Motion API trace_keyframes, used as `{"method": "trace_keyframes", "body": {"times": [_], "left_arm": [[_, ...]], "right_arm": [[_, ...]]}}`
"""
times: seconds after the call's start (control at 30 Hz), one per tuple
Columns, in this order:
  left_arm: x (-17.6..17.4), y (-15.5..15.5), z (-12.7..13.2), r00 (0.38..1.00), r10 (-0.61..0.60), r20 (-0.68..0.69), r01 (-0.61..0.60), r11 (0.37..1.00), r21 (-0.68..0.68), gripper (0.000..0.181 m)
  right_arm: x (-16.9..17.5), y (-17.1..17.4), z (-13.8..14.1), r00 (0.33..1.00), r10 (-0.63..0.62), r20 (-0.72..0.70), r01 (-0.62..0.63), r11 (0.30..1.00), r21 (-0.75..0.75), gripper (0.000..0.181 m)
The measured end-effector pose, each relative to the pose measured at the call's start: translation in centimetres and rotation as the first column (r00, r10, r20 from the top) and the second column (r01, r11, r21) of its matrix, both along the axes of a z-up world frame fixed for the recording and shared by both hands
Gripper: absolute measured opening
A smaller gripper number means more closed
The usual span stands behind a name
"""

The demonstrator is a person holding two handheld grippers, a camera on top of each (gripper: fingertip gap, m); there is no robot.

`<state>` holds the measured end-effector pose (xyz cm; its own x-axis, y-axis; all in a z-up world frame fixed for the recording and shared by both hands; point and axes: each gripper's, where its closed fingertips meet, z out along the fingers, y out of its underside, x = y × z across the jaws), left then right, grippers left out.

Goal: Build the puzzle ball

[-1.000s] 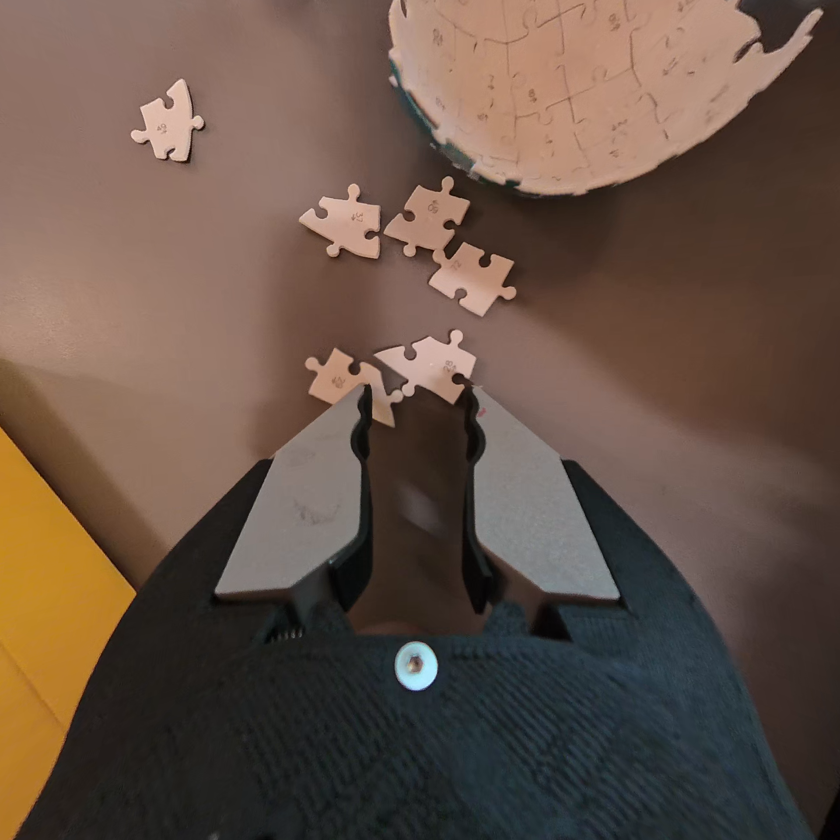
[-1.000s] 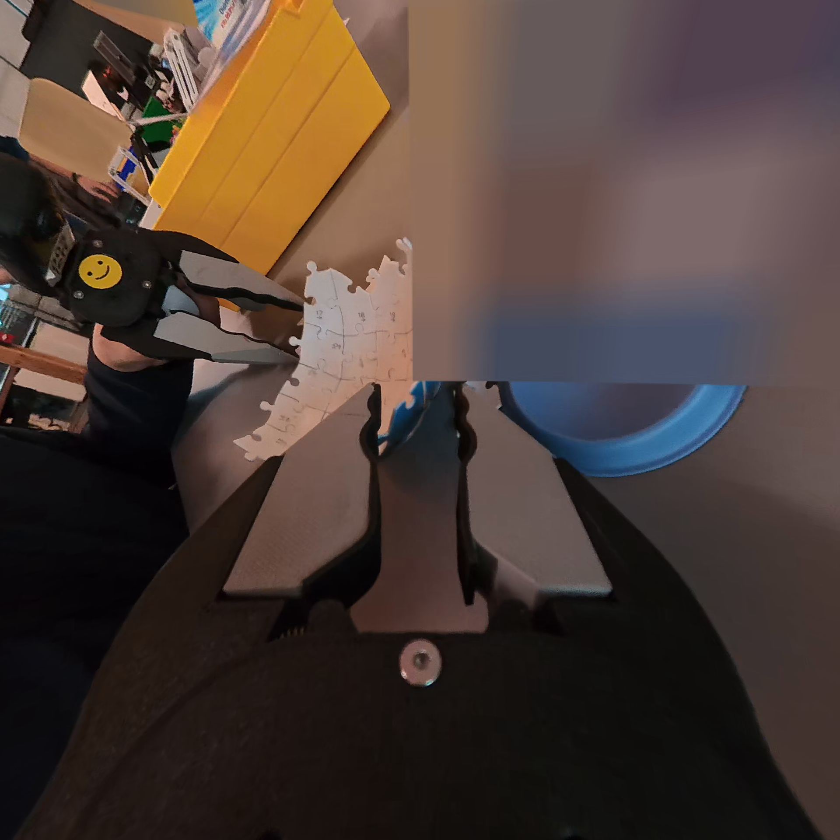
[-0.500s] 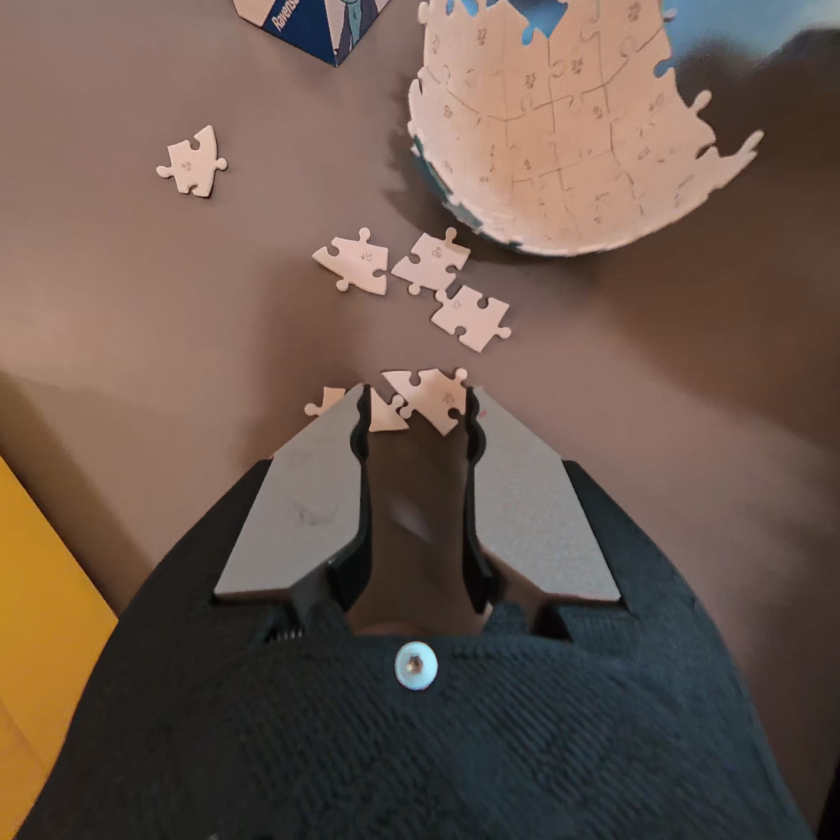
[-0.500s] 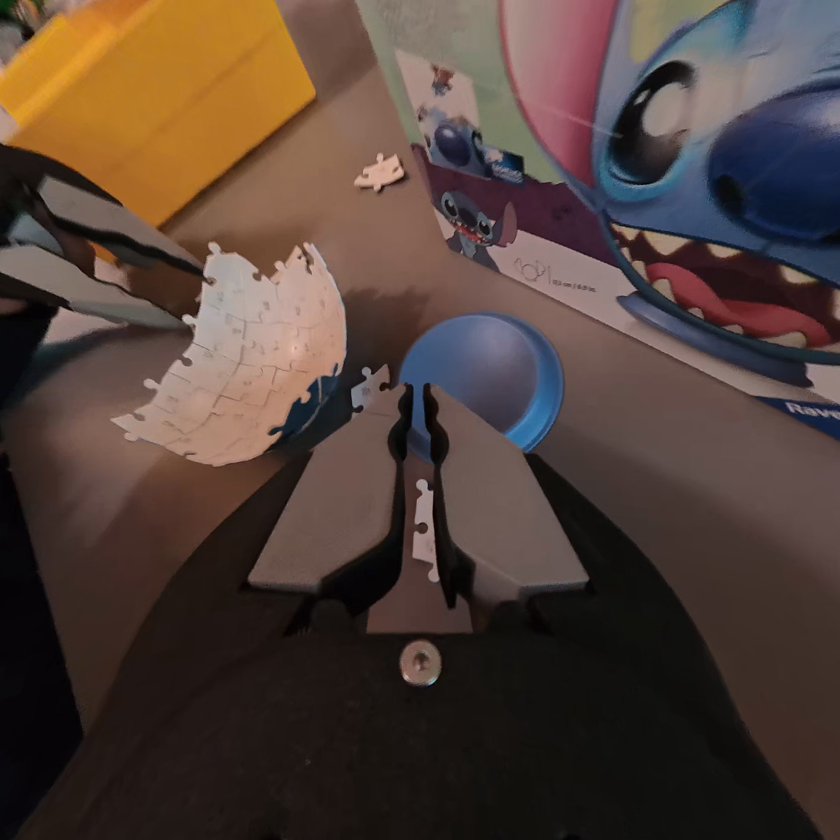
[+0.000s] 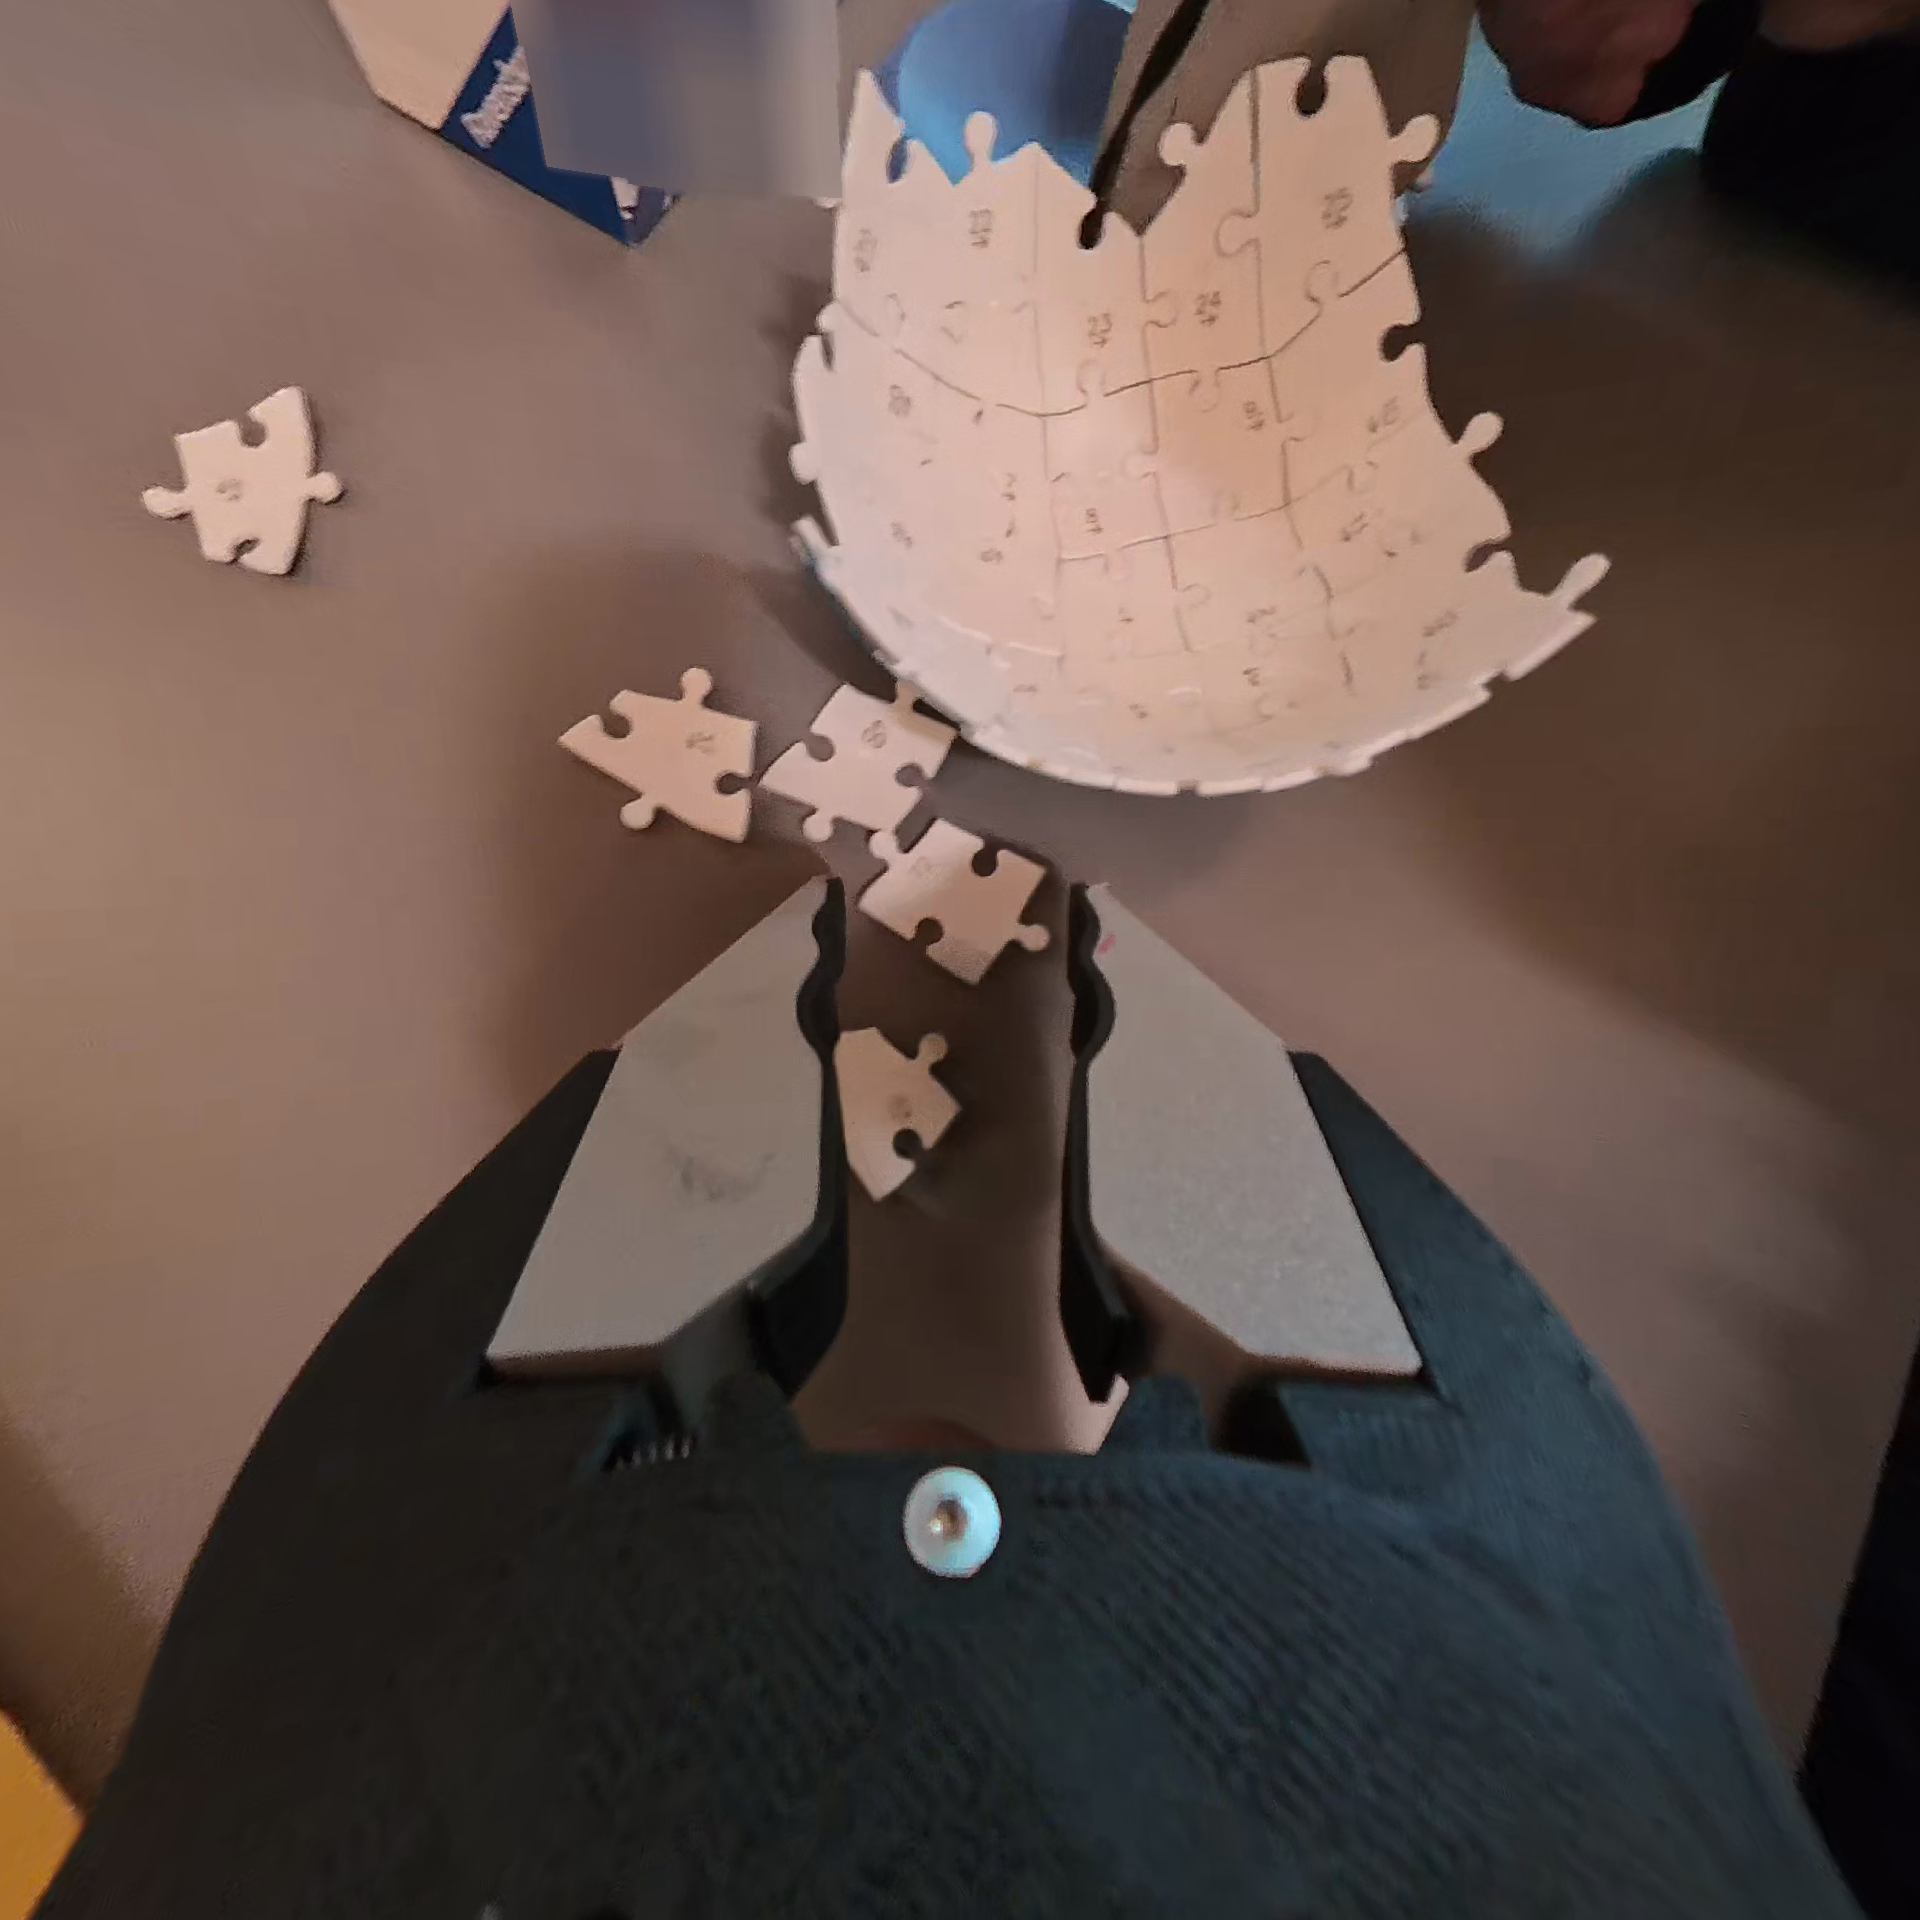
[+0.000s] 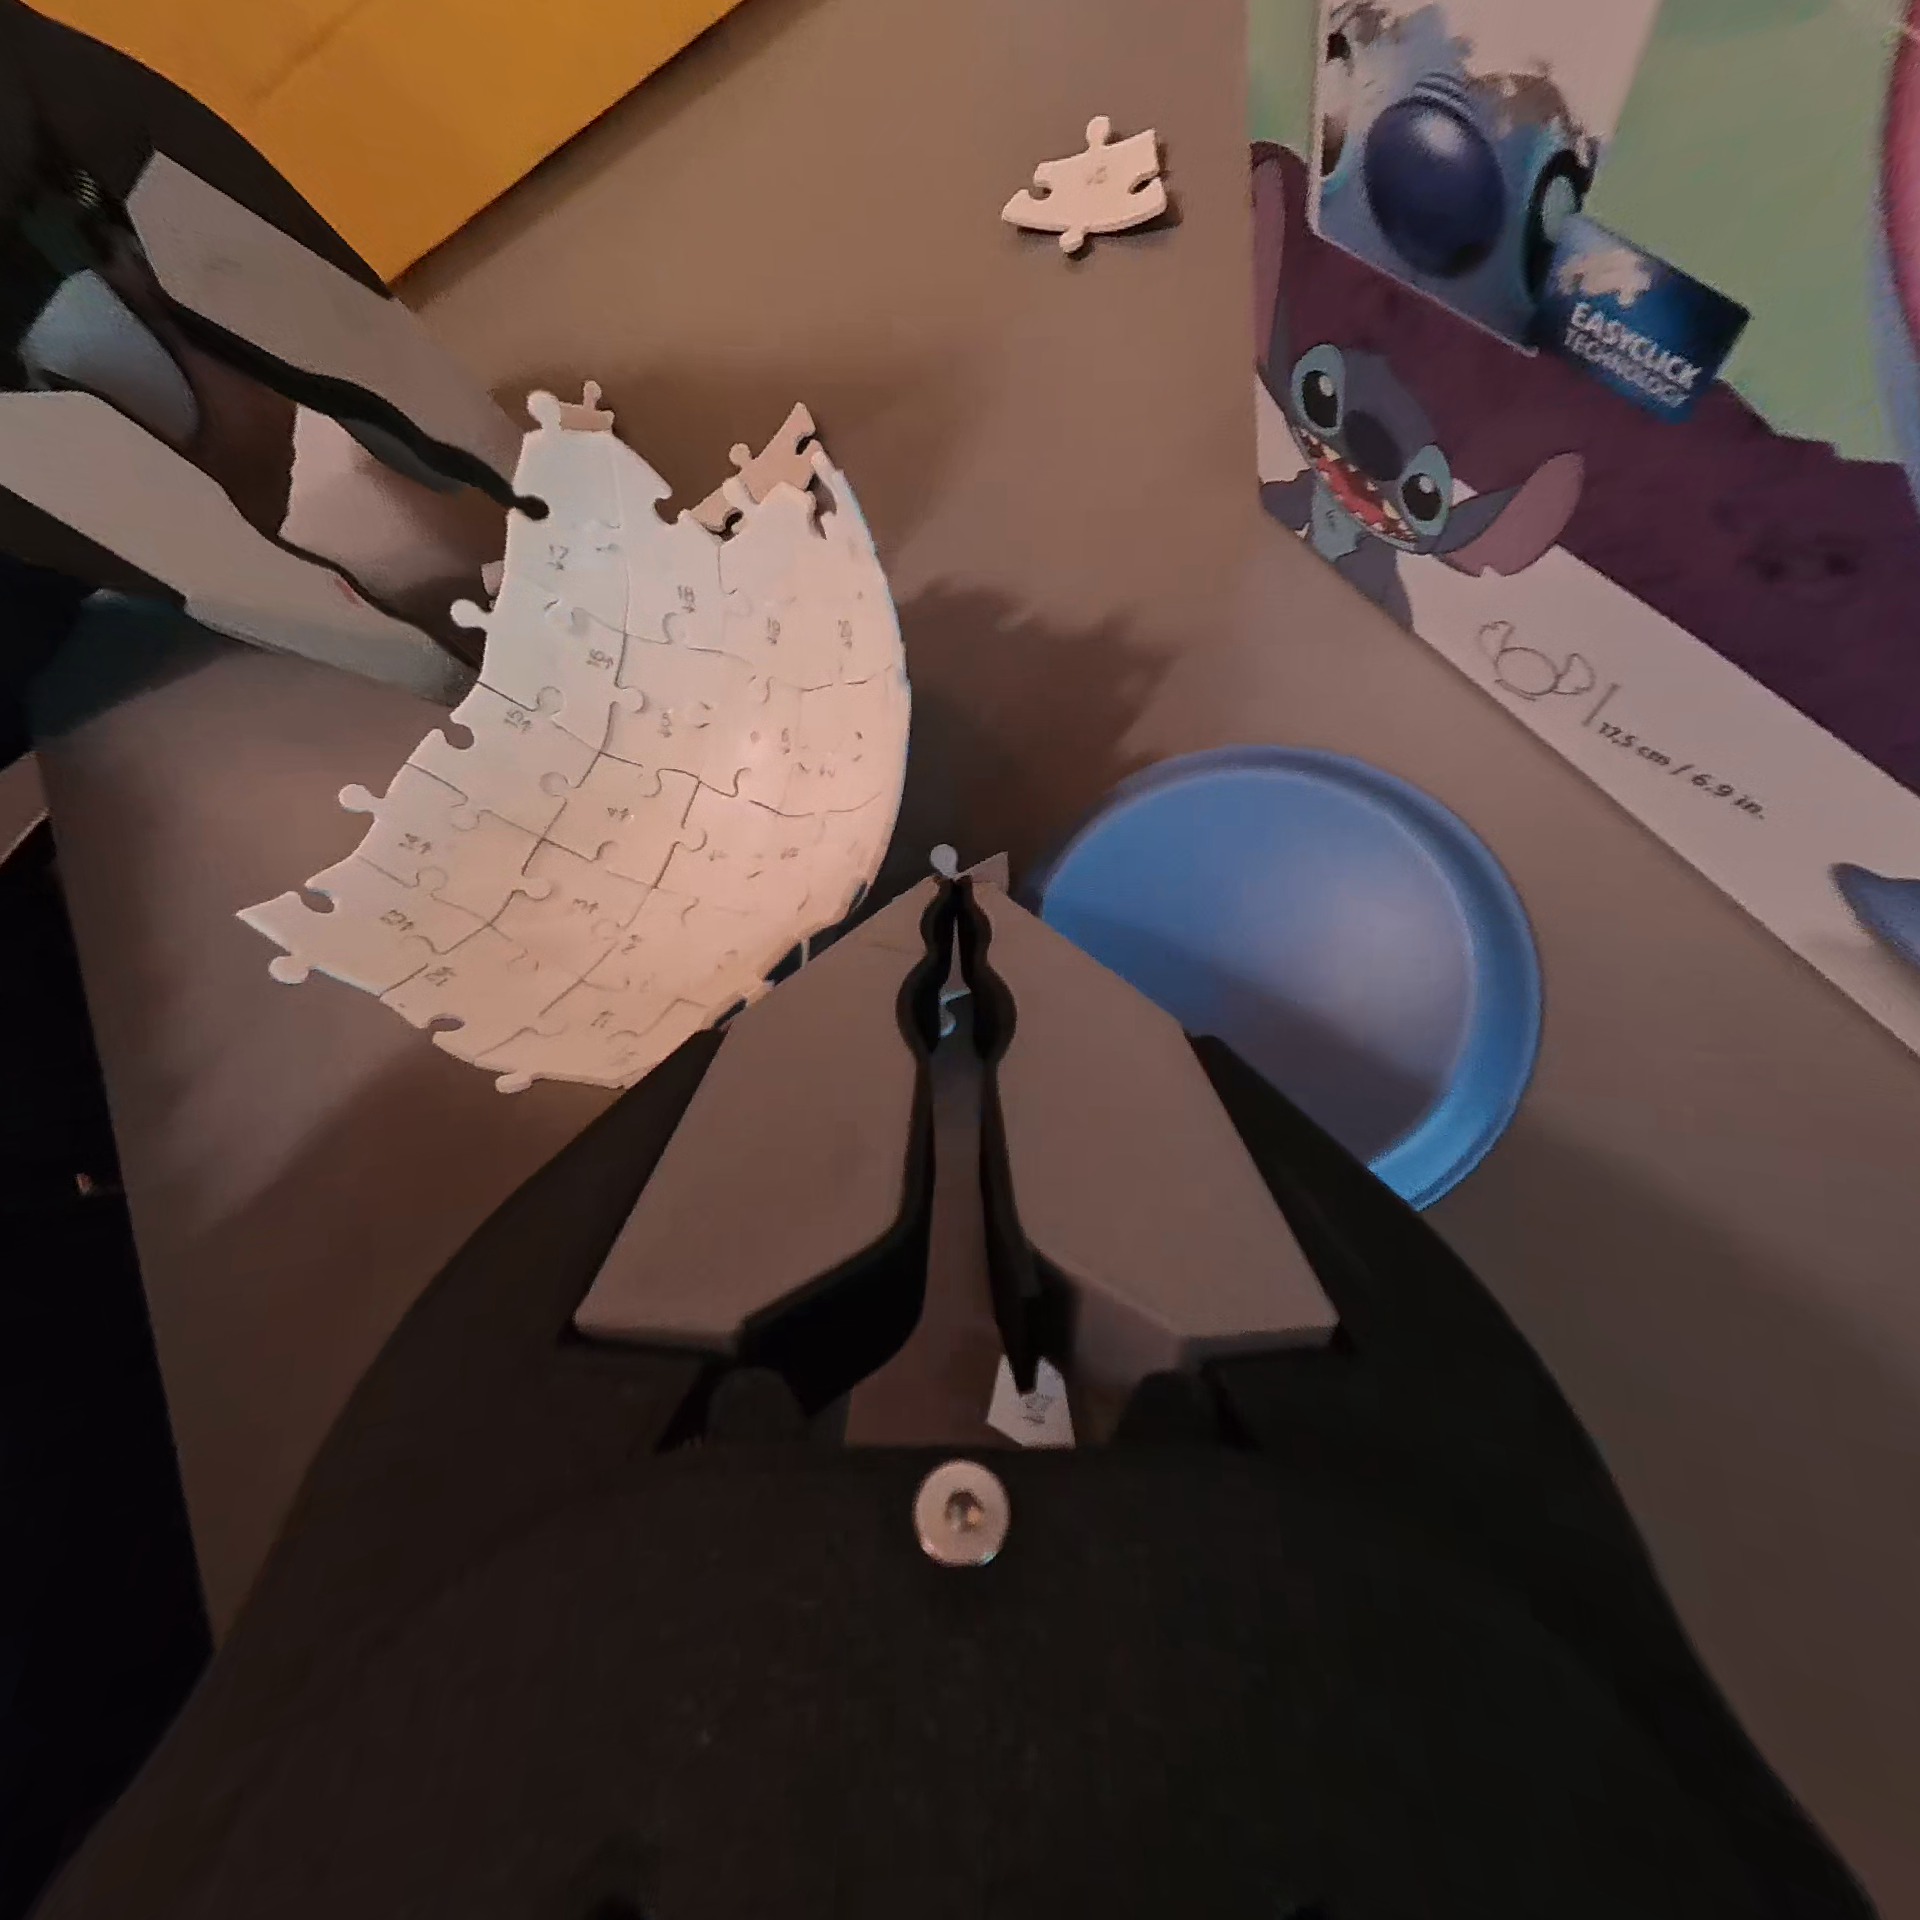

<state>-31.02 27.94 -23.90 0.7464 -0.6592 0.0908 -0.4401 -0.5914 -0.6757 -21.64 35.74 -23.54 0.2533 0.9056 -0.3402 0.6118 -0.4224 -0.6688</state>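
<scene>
The half-built puzzle ball (image 5: 1143, 540) is a white curved shell resting on the brown table, open side towards me; it also shows in the right wrist view (image 6: 644, 790). My left gripper (image 5: 956, 904) is open and empty, low over loose white pieces: one (image 5: 951, 899) lies between its fingertips, another (image 5: 894, 1112) farther back between the fingers. My right gripper (image 6: 956, 883) is shut on a white puzzle piece (image 6: 943, 858) whose knob pokes out at the tips. It stands at the shell's far rim in the left wrist view (image 5: 1127, 177).
Two more loose pieces (image 5: 675, 764) (image 5: 862, 764) lie by the shell, one farther left (image 5: 244, 483). A blue round stand (image 6: 1299, 966) sits right of the shell, the printed puzzle box (image 6: 1558, 468) behind it, a yellow bin (image 6: 468, 104) at the back. Spacing between my two grippers at the tips: around 12 cm.
My left gripper has moved forward over the loose pieces towards the shell. My right gripper has shut tighter on its piece and moved up to the shell's rim.
</scene>
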Motion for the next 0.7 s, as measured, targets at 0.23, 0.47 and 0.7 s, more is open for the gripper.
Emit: {"method": "trace_keyframes", "body": {"times": [0.23, 0.47, 0.7], "left_arm": [[2.4, -1.0, 0.6, 0.993, -0.077, 0.086, 0.078, 0.997, -0.009, 0.043], [2.7, -2.6, 0.2, 0.984, -0.117, 0.136, 0.124, 0.992, -0.040, 0.049], [2.2, -5.2, -0.1, 0.976, -0.132, 0.176, 0.143, 0.988, -0.055, 0.049]], "right_arm": [[-0.5, -1.7, 0.5, 0.996, 0.050, -0.067, -0.054, 0.997, -0.063, 0.000], [-0.8, -3.9, 0.1, 0.992, 0.102, -0.075, -0.110, 0.989, -0.101, 0.002], [-1.2, -7.2, 0.2, 0.981, 0.164, -0.099, -0.175, 0.978, -0.114, 0.004]]}}
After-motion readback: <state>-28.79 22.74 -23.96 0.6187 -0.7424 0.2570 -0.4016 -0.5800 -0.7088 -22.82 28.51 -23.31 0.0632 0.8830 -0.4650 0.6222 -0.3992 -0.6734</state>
